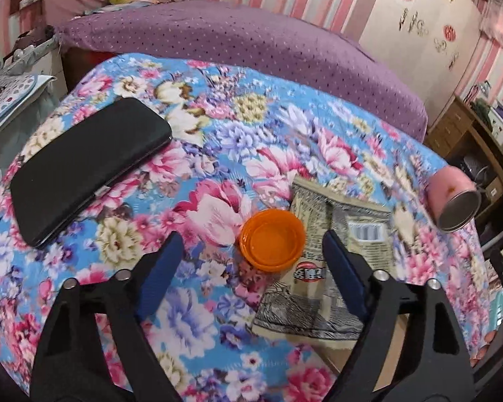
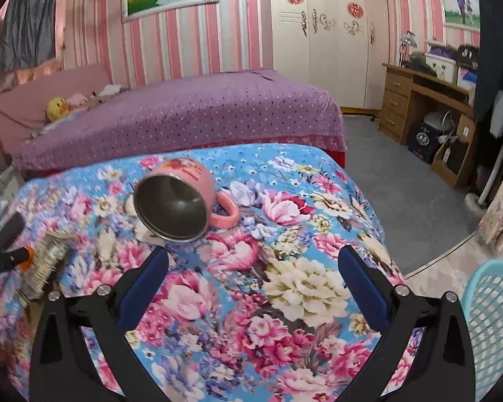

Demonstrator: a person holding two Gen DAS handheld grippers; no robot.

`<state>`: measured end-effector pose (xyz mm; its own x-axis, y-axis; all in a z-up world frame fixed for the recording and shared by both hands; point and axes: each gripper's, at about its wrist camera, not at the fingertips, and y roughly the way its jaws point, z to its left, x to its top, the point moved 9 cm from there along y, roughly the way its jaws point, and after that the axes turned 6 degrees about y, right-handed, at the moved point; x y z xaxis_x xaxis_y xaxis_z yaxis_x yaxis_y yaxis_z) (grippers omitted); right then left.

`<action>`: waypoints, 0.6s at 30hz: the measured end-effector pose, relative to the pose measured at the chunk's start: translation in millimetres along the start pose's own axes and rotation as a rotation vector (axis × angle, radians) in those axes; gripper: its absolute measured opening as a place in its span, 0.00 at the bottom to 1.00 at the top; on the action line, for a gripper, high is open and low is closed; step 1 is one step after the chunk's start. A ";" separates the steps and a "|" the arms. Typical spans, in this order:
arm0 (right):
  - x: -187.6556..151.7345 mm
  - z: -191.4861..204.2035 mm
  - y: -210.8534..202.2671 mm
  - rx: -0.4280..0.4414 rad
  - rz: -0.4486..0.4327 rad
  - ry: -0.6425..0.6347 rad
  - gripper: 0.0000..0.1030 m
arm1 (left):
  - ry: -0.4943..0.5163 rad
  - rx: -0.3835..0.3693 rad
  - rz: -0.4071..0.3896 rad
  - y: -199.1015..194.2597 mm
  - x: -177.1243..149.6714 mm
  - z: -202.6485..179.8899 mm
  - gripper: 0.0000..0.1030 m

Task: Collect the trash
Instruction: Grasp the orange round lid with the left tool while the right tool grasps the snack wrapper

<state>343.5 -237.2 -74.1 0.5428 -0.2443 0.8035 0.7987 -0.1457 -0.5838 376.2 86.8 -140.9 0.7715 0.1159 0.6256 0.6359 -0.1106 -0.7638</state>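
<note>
Wrapper lay flat on the floral cloth, an orange lid on its left edge. Your left gripper hovered spread around the lid, gripping nothing. Your right gripper gaped empty near a tipped mug.

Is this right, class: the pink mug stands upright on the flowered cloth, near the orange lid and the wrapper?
Not quite. The pink mug lies on its side, as the right wrist view shows. It is on the flowered cloth, near the orange lid and wrapper.
</note>
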 end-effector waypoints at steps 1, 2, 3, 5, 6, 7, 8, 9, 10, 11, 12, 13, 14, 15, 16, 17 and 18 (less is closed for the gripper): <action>-0.5 2.4 0.2 -0.009 -0.008 -0.018 0.96 | -0.004 -0.004 0.000 2.5 0.7 0.4 0.74; -1.2 3.9 0.8 -0.015 -0.007 -0.029 0.96 | -0.006 -0.006 -0.004 2.8 2.2 0.1 0.72; -3.1 6.1 2.1 -0.022 0.004 -0.046 0.96 | -0.008 -0.014 -0.006 2.9 3.3 0.1 0.66; -6.4 10.5 3.6 -0.041 0.020 -0.086 0.96 | -0.007 -0.058 -0.004 4.7 4.2 -3.3 0.49; -7.8 12.8 2.6 -0.052 0.021 -0.105 0.96 | 0.002 -0.069 0.002 5.4 3.4 -5.3 0.40; -9.1 14.9 0.7 -0.055 0.021 -0.110 0.96 | 0.013 -0.066 0.004 5.8 2.5 -7.0 0.38; -9.5 16.2 -1.0 -0.051 0.019 -0.109 0.96 | 0.016 -0.069 0.002 5.2 1.9 -7.7 0.38; -10.2 18.7 -3.9 -0.048 0.012 -0.107 0.96 | 0.013 -0.075 0.001 4.2 1.0 -8.0 0.38; -10.8 22.7 -6.7 -0.043 0.005 -0.112 0.96 | 0.007 -0.084 0.000 2.7 0.3 -7.9 0.38; -11.2 27.8 -9.4 -0.032 0.000 -0.121 0.96 | -0.003 -0.092 -0.005 0.2 0.2 -6.4 0.38; -11.5 32.8 -11.4 -0.022 0.000 -0.130 0.96 | -0.008 -0.091 -0.008 -1.9 -0.7 -3.4 0.38; -12.1 39.1 -13.4 -0.008 0.000 -0.140 0.96 | -0.009 -0.085 -0.013 -5.1 -1.6 -1.2 0.38; -12.5 50.0 -16.0 0.014 0.003 -0.156 0.96 | -0.004 -0.065 -0.024 -10.6 -1.5 2.9 0.38; -12.5 56.8 -17.1 0.026 0.004 -0.165 0.96 | 0.003 -0.049 -0.032 -14.3 -1.9 5.6 0.38; -12.5 65.1 -18.0 0.039 0.005 -0.173 0.96 | 0.012 -0.030 -0.043 -18.8 -1.7 8.8 0.38; -12.9 79.0 -18.7 0.064 0.010 -0.188 0.96 | 0.020 -0.006 -0.055 -23.7 -1.3 13.8 0.38; -13.6 87.9 -18.6 0.078 0.017 -0.199 0.96 | 0.023 0.017 -0.066 -29.1 -1.8 19.9 0.38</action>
<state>344.0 -146.9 -64.0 0.5905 -0.0512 0.8054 0.8027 -0.0664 -0.5927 356.0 109.4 -122.9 0.7281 0.0992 0.6782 0.6853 -0.0863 -0.7231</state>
